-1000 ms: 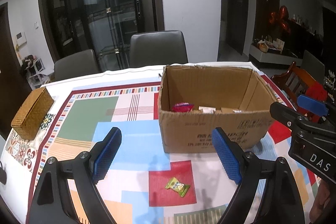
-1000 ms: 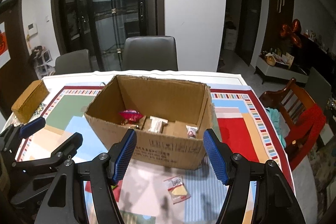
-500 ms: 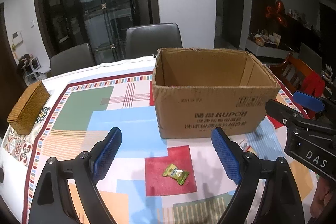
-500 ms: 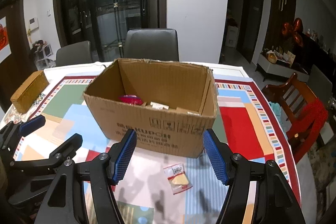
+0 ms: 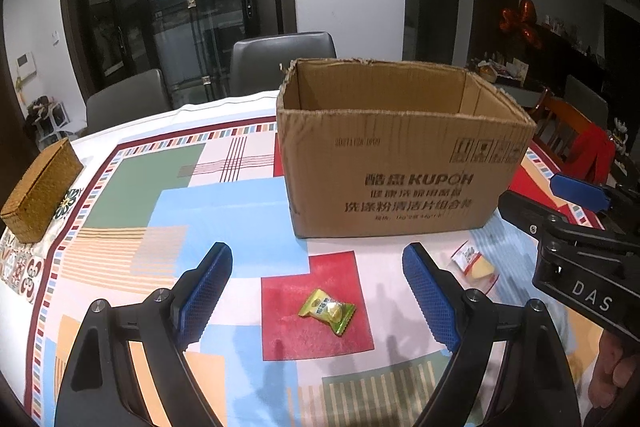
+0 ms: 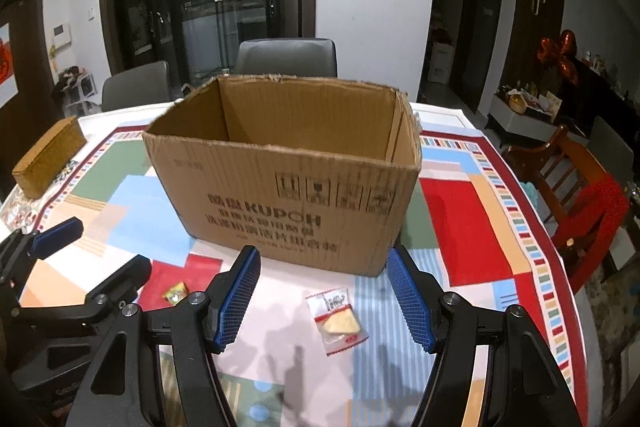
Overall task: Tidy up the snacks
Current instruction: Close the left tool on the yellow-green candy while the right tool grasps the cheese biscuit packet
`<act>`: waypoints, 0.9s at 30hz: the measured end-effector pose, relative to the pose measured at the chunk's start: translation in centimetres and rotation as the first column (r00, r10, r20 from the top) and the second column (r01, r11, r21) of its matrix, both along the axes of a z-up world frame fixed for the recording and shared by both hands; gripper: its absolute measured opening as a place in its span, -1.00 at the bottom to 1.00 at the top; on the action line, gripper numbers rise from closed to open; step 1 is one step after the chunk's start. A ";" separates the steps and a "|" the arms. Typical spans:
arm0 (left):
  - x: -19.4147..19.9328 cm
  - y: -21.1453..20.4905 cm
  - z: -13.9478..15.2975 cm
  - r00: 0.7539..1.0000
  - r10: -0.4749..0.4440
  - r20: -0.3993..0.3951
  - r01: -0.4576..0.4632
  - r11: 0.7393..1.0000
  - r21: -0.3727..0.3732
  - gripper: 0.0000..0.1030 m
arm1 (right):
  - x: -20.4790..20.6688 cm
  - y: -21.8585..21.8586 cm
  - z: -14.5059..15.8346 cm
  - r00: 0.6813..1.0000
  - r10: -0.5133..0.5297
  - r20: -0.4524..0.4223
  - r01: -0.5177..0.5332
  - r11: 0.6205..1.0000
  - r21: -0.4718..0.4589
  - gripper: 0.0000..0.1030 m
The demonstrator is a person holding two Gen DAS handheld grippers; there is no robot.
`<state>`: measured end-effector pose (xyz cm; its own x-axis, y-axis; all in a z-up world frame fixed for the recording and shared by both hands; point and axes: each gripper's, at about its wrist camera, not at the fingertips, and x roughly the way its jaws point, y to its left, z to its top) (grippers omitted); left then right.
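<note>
Right now both claws hang empty with jaws spread: left gripper [image 5: 318, 293] over the green candy [image 5: 327, 311], right gripper [image 6: 324, 297] over the clear-wrapped cracker [image 6: 337, 319], both lying before the cardboard box [image 6: 280, 179]. Each should descend centred, pinching wrappers flat.

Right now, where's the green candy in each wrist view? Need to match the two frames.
Left wrist: green candy lies low and centre on a red tablecloth patch, between the open left hand-held gripper fingers.
Right wrist: same candy sits lower left, partly hidden behind the left hand-held gripper's arm.
Shared landmark: the cardboard box, directly beyond the candy in both views.
</note>
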<state>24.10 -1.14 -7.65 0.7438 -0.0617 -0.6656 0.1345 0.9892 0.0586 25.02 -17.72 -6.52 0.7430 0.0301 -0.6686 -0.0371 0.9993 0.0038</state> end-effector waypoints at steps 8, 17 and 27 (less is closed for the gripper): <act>0.1 0.4 -2.5 0.999 0.002 -0.032 -0.003 1.000 -0.011 0.69 | -0.1 0.2 -1.9 1.000 -0.006 -0.011 0.005 1.000 -0.016 0.30; 0.1 0.8 -5.2 0.998 0.013 -0.061 -0.016 0.999 -0.047 0.67 | -0.2 0.1 -4.3 1.000 -0.020 -0.018 0.020 0.999 -0.036 0.30; 1.2 1.2 -7.5 0.995 0.023 -0.092 -0.028 0.998 -0.050 0.63 | 0.3 -0.2 -6.9 0.998 -0.030 -0.059 0.028 0.999 -0.033 0.30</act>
<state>25.30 0.02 -15.17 0.6814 -0.0788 -0.7276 0.1115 0.9938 -0.0032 25.36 -17.88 -13.45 0.7021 -0.0135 -0.7119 -0.0086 0.9996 -0.0274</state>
